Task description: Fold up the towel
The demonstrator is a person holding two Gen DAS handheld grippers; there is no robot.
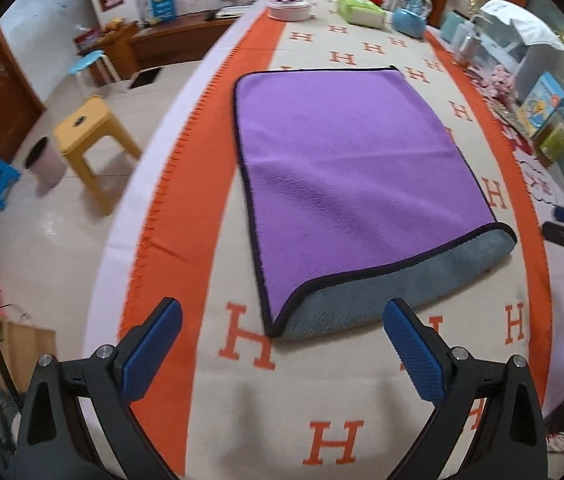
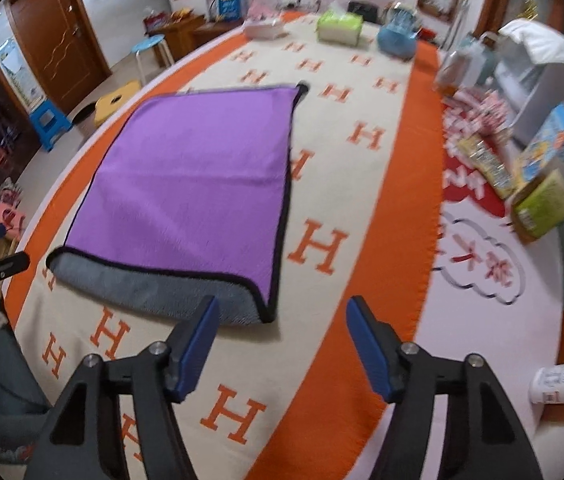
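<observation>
Purple towel folded, grey underside hidden except near edge, left gripper spread, right gripper spread

soft, even daylight fills both views, bright but without hard glare. shadows are faint: a soft dark patch lies on the blanket near the bottom of the left wrist view, and a thin one runs under the near edge of the towel. the pale floor shows a dull sheen. fisheye bending curves the blanket's stripes and squeezes the room at the rim, with black corners. the right wrist view is smeared by motion, worst on the boxes at right.
</observation>
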